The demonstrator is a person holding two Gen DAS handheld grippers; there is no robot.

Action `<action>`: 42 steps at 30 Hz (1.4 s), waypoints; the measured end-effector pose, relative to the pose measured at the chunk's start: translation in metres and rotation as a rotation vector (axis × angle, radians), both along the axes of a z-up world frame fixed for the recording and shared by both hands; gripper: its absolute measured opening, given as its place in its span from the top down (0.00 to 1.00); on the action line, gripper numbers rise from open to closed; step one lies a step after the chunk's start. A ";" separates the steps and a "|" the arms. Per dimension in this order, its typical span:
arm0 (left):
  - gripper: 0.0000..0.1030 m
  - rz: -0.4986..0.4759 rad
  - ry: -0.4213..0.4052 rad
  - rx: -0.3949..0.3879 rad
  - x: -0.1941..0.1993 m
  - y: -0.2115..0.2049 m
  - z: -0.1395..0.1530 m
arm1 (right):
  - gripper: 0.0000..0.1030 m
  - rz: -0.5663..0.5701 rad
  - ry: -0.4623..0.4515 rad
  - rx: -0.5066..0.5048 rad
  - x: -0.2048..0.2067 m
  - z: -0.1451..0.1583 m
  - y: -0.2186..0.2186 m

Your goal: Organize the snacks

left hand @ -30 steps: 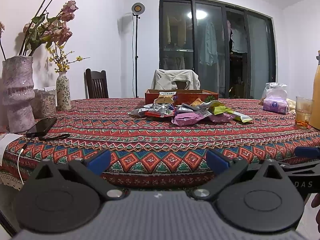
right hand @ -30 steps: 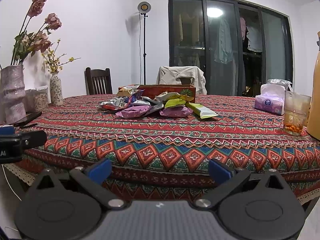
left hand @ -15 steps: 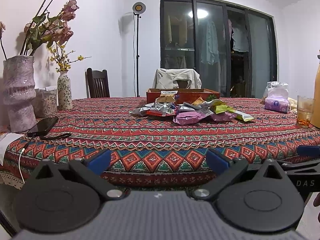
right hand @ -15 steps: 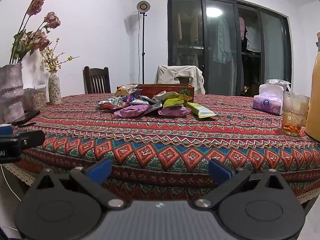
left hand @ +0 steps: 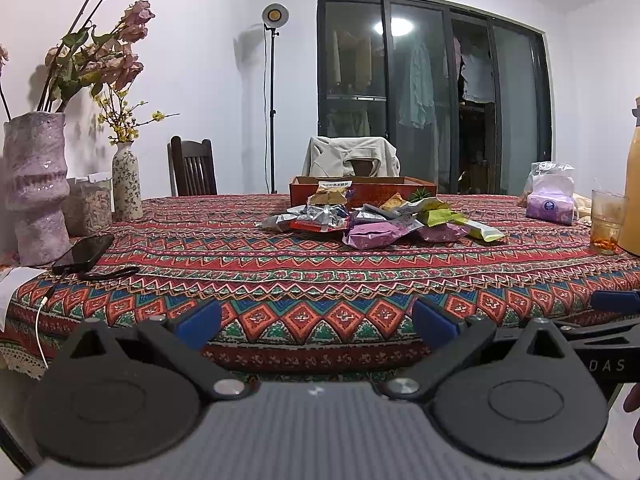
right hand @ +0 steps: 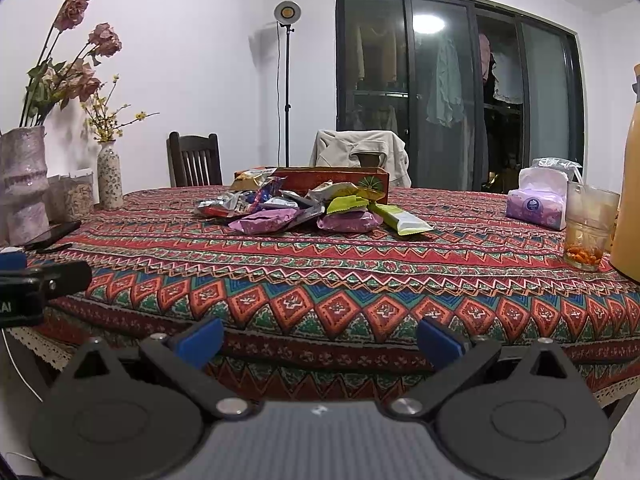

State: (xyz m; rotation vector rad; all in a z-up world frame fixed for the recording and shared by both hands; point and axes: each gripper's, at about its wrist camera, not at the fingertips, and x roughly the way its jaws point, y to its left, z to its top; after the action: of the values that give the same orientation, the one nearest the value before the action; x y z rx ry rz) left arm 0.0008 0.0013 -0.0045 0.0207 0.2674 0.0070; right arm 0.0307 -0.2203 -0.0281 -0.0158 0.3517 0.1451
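**Snack sort: nothing started yet**

Snack packets point(left hand: 376, 220) are lying in a loose heap mid-tabletop, just in front of the red tray point(left hand: 362, 191); one packet point(left hand: 330, 194) is leaning at the tray's near wall, can't tell if it's in or out. Purple packs point(right hand: 266, 220) and a green bar point(right hand: 402, 220) are sitting at the near edge of the heap. Left claw point(left hand: 316, 322) and right claw point(right hand: 318, 338) are both hanging wide open, gripping nothing, at the near tabletop point(left hand: 280, 280) edge, well apart from the heap. Judging: basically the whole job is pending. Phone point(left hand: 84, 252), vases, tissue pack point(right hand: 538, 204) and glass point(right hand: 588, 228) are sitting off to the sides, out of the way
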 end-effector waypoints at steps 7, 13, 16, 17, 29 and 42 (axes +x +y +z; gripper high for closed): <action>0.00 0.003 0.000 -0.006 0.000 0.001 0.000 | 0.00 0.001 0.000 -0.003 0.000 0.001 0.002; 0.00 0.001 -0.002 -0.005 -0.001 0.001 0.001 | 0.00 -0.001 -0.002 -0.002 0.000 0.002 0.002; 0.00 0.001 -0.002 -0.005 -0.001 0.000 0.001 | 0.00 -0.002 -0.003 -0.001 0.000 0.002 0.001; 0.00 0.002 -0.002 -0.005 -0.001 0.000 0.001 | 0.00 -0.001 -0.003 -0.001 0.000 0.002 0.001; 0.00 0.002 -0.001 -0.007 0.001 0.000 0.002 | 0.00 -0.003 -0.008 0.001 0.002 0.004 0.001; 0.00 -0.045 0.040 -0.012 0.089 -0.006 0.019 | 0.00 -0.008 -0.062 0.014 0.069 0.012 -0.025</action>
State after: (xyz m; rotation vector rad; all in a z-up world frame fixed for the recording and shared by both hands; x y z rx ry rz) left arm 0.0899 -0.0044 0.0144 0.0154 0.3068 -0.0398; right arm 0.0993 -0.2456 -0.0159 -0.0047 0.2887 0.1387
